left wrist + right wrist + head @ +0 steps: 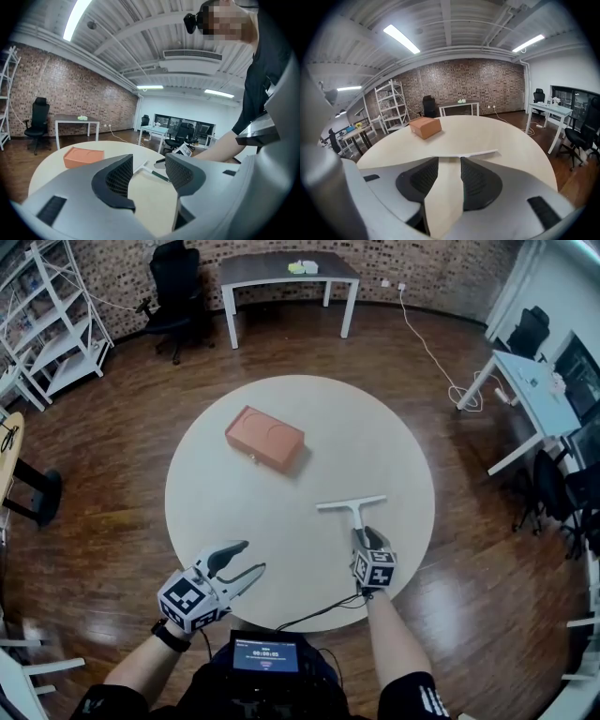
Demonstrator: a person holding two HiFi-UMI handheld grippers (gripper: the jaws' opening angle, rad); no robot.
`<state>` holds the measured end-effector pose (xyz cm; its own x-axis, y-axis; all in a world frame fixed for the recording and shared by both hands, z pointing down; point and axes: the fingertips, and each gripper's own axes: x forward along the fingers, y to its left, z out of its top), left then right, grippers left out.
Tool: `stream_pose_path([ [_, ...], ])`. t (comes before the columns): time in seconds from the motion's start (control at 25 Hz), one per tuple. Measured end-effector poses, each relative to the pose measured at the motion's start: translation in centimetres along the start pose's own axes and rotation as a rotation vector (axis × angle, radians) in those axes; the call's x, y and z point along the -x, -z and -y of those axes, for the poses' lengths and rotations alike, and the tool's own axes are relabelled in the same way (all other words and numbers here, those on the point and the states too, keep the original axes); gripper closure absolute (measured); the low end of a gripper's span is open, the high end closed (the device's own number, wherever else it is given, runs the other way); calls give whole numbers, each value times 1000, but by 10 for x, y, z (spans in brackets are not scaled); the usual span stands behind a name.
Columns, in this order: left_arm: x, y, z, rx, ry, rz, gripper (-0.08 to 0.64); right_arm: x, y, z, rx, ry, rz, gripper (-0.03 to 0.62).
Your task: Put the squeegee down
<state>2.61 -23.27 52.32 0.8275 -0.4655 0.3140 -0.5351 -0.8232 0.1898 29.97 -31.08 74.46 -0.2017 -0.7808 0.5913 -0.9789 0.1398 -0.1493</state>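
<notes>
A white T-shaped squeegee (352, 506) lies flat on the round beige table (394, 446), its blade across and its handle pointing toward me. My right gripper (366, 536) sits right at the handle's end. In the right gripper view the blade (473, 153) lies just beyond the jaw tips of the right gripper (450, 164), whose jaws stand apart with only table showing between them. My left gripper (253, 556) hovers open over the near left part of the table with nothing in it. The left gripper view shows the squeegee (148, 168) past the open left gripper (150, 172).
An orange box (265, 438) rests on the far left of the table, also seen as the box (425, 126) ahead of the right gripper. A cable runs off the near table edge (319, 613). Desks, office chairs and shelves stand around the room.
</notes>
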Motion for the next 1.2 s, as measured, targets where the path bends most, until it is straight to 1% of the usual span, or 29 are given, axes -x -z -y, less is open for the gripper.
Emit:
stream_pose_path([
  [0.04, 10, 1, 2, -20, 5, 6, 341, 12, -6, -9, -13, -12, 24, 416],
  [0.12, 31, 1, 9, -27, 7, 22, 341, 39, -14, -27, -39, -29, 72, 417],
  [0.28, 86, 14, 28, -84, 35, 38, 341, 105, -16, -73, -53, -47, 151, 417],
  [0.36, 116, 19, 41, -96, 44, 50, 341, 140, -16, -99, -62, -55, 186, 417],
  [0.44, 146, 27, 52, -100, 53, 62, 341, 174, -13, -124, -74, -57, 215, 417],
  [0.56, 187, 51, 67, -99, 56, 64, 341, 224, -4, -160, -84, -60, 245, 419],
  [0.72, 234, 67, 87, -78, 66, 58, 341, 285, 6, -204, -85, -60, 289, 417],
  [0.84, 251, 80, 98, -57, 75, 76, 341, 327, 15, -230, -65, -57, 312, 417],
  [0.96, 264, 85, 115, -42, 92, 89, 341, 365, 25, -252, -42, -57, 324, 418],
  [1.08, 273, 90, 129, -33, 97, 100, 341, 392, 35, -265, -63, -65, 338, 419],
  [1.2, 273, 90, 139, -36, 97, 110, 341, 408, 43, -269, -73, -73, 341, 422],
])
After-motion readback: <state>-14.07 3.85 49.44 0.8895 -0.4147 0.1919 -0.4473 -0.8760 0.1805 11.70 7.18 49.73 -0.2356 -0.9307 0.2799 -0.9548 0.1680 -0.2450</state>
